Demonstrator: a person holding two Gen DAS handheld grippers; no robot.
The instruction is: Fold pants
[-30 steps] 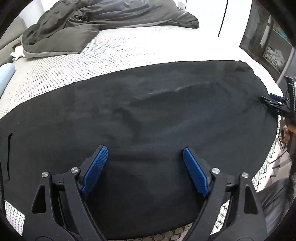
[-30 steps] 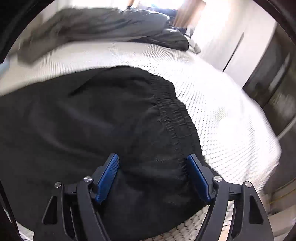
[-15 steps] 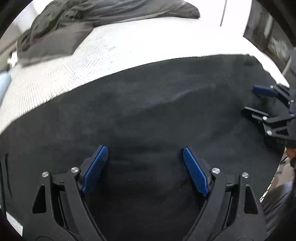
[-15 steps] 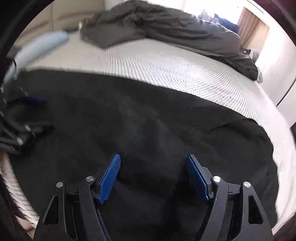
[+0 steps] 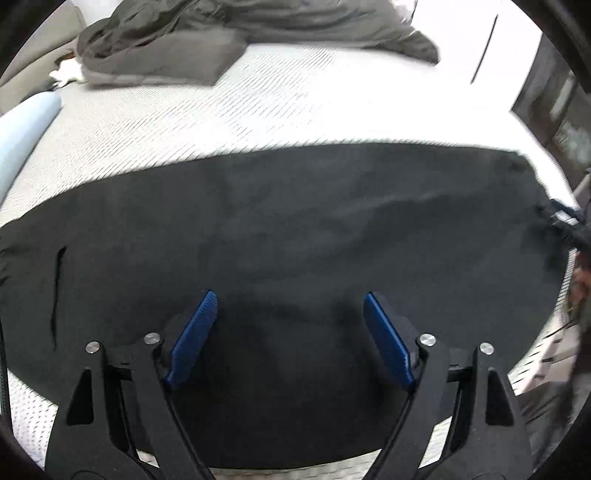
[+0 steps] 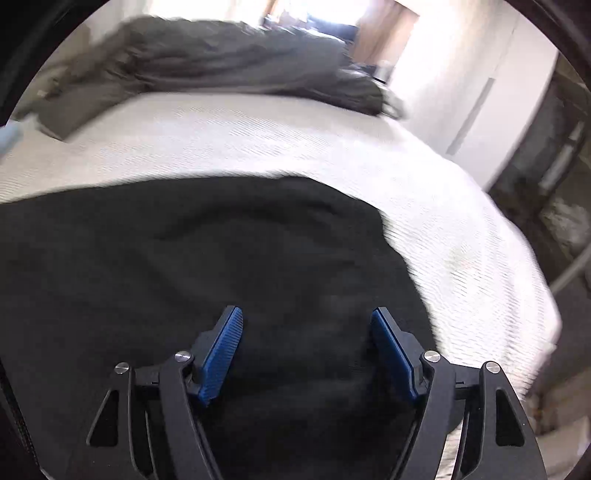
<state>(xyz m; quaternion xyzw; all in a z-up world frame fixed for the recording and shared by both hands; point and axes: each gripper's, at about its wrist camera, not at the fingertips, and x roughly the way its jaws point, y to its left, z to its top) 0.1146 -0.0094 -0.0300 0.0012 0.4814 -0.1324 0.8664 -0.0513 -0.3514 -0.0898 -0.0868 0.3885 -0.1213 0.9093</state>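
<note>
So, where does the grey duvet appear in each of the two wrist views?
Left wrist view: the grey duvet lies bunched across the top, left of centre, at the far end of the mattress.
Right wrist view: it stretches across the top, blurred.
Shared landmark: the black pants spread on the white mattress.

The black pants (image 5: 295, 236) lie flat along the bed's near edge, low enough to pass over anywhere. Beyond them a wide band of bare white mattress (image 5: 229, 110) stays open up to the far edge, where a heaped grey duvet (image 5: 221, 33) blocks the way. A pale blue pillow (image 5: 26, 129) sits at the left edge; dark furniture (image 6: 554, 173) stands beyond the right edge.
</note>
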